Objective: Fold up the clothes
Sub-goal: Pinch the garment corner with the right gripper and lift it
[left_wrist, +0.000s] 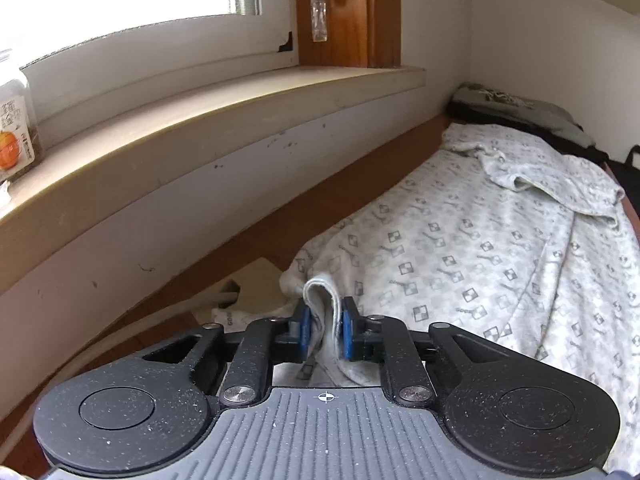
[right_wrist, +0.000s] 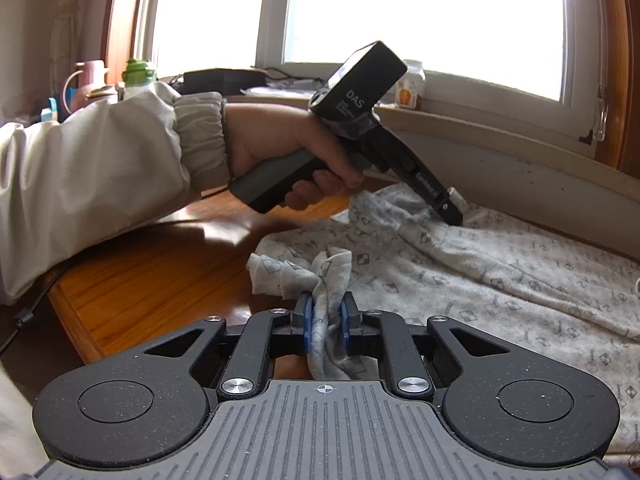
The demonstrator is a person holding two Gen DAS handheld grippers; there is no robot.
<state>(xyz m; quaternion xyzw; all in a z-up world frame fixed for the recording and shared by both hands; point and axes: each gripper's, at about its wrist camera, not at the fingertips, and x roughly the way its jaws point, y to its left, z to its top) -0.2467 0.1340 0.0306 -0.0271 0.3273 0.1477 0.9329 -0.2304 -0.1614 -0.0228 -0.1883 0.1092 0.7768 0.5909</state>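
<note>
A pale patterned garment point(left_wrist: 480, 248) lies spread along a wooden table beside the wall. My left gripper point(left_wrist: 325, 322) is shut on a folded hem of that garment point(left_wrist: 320, 292), its blue pads pressed against the cloth. In the right wrist view the same garment point(right_wrist: 500, 272) spreads to the right, and my right gripper point(right_wrist: 325, 320) is shut on a bunched corner of it point(right_wrist: 328, 272). Further back there, a hand in a beige sleeve point(right_wrist: 100, 168) holds the left gripper point(right_wrist: 450, 210), whose tip sits on the garment's far edge by the wall.
A wide window sill point(left_wrist: 200, 120) runs along the wall with a jar point(left_wrist: 14, 128) on it. Dark clothes point(left_wrist: 520, 112) pile up at the table's far end. The wooden tabletop point(right_wrist: 160, 272) shows bare to the left. Bottles and a jug point(right_wrist: 120, 80) stand far left.
</note>
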